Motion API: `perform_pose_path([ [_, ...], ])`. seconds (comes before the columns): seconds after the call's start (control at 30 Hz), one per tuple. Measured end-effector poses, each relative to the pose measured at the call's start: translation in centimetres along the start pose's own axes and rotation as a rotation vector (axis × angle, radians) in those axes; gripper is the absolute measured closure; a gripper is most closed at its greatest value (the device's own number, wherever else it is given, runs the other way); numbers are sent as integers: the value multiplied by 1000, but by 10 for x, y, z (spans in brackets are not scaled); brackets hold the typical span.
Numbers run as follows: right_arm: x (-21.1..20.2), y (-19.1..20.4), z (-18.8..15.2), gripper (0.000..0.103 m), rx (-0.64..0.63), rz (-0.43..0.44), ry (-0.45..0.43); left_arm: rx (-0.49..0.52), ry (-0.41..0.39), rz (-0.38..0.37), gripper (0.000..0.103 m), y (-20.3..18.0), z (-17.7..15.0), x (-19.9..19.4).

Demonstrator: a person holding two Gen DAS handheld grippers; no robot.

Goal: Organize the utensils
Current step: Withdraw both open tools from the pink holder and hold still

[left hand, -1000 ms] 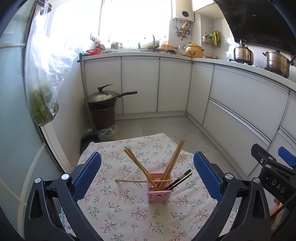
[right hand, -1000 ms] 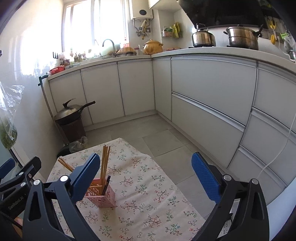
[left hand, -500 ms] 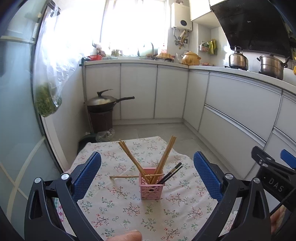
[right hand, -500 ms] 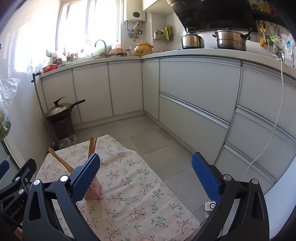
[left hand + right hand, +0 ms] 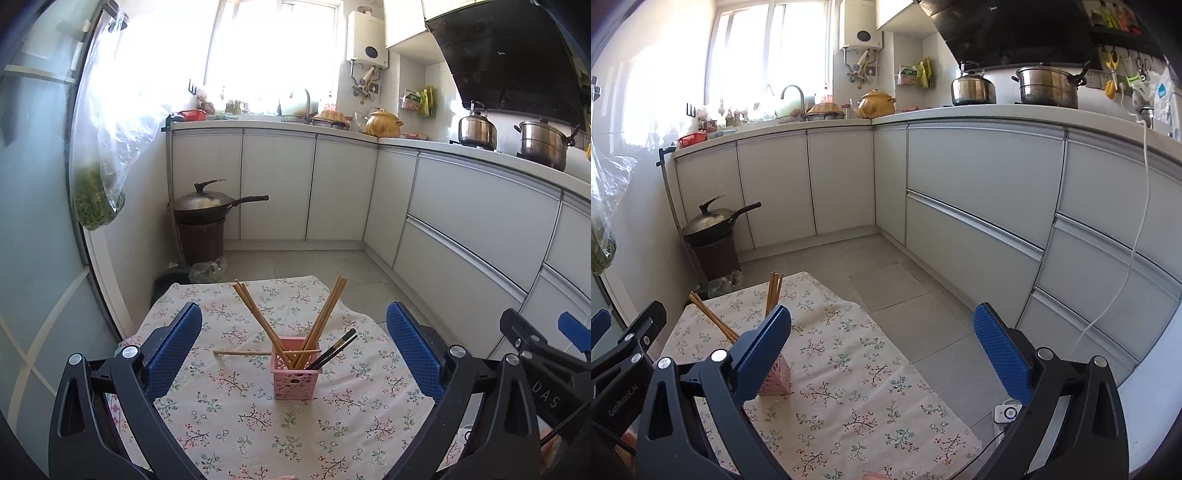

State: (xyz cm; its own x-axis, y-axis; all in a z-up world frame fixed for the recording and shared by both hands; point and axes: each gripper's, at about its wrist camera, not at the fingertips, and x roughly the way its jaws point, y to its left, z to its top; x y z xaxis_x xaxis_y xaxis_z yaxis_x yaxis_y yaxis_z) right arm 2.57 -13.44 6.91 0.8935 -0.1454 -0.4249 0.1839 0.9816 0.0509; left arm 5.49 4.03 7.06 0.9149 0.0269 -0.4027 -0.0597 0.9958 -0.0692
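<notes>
Kitchen floor and white cabinets fill the background behind a small table under a floral tablecloth [image 5: 236, 406]. At far left a plastic bag of greens [image 5: 98, 195] hangs by the glass door, with a lidded wok [image 5: 203, 203] on a stand beyond the table. The left gripper [image 5: 294, 347] hovers near the table's near edge, its blue pads spread wide and holding nothing. Between them, at mid-table, stands the pink basket [image 5: 294, 376], holding wooden chopsticks [image 5: 258, 314] fanned left and right and dark chopsticks [image 5: 334, 349] leaning right; one wooden chopstick [image 5: 240, 353] lies across the rim, pointing left. The right gripper [image 5: 882, 347] hangs over the table's right side, also spread and empty. Pots [image 5: 1047, 88] sit on the far right counter.
</notes>
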Motion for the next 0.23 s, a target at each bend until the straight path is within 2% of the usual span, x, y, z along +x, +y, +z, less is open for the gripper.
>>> perform_pose_path([
  [0.23,0,1,-1,7,5,7,-1,4,20,-4,7,2,2,2],
])
